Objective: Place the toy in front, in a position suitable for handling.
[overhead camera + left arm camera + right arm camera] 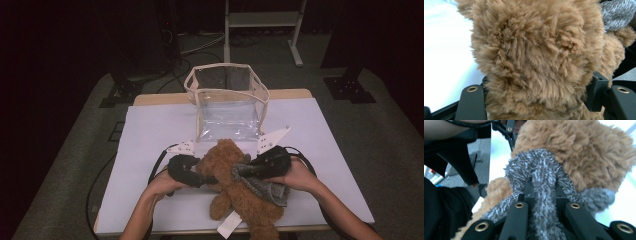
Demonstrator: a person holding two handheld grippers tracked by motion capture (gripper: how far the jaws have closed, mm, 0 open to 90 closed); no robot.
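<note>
Teddy bear [235, 182]: brown plush, lying on the near part of the white surface [150, 130], head toward the far side, between the two grippers.
Grey knitted garment [260, 182]: fuzzy grey-and-white fabric, draped against the bear's right side — bunched up near its head.
Paper tag [228, 225]: white, at the bear's lower end by the near edge of the surface.
Right gripper [252, 170]: fingers clenched on a gathered fold of the grey garment; in the right gripper view the fold [544, 195] runs down between them.
Left gripper [206, 179]: fingers either side of the bear's fur [536, 62], part closed; whether they press on it I cannot tell.
Clear bag [227, 102]: transparent, cream-trimmed, standing open just beyond the bear's head — apart from both grippers.
</note>
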